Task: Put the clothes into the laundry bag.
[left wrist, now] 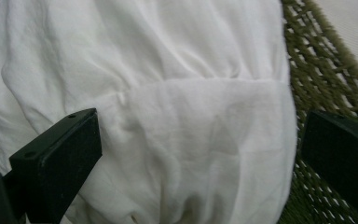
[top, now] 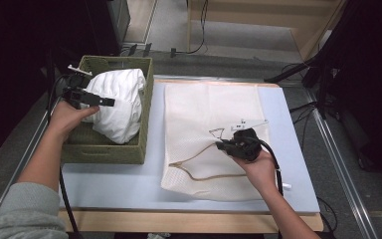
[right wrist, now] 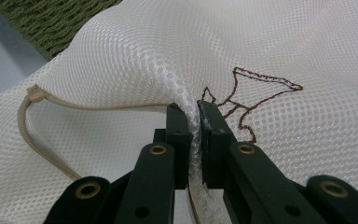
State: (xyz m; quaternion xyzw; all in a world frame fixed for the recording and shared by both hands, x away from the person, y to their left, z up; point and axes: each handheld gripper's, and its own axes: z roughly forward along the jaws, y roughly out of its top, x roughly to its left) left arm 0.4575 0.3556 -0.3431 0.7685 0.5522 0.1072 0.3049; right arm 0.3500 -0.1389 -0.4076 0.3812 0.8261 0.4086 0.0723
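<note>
Left gripper (top: 110, 102): jaws spread wide, one on each side of the white cloth (top: 118, 102), not clamping it.
Cloth: bundled in the woven basket (top: 110, 152) at the table's (top: 119, 184) left.
Right gripper (right wrist: 194, 108): jaws clenched on a raised fold of the mesh bag (top: 211, 107).
Bag: flat on the table, just right of the basket; drawstring (top: 199, 175) lies loose on it.
</note>
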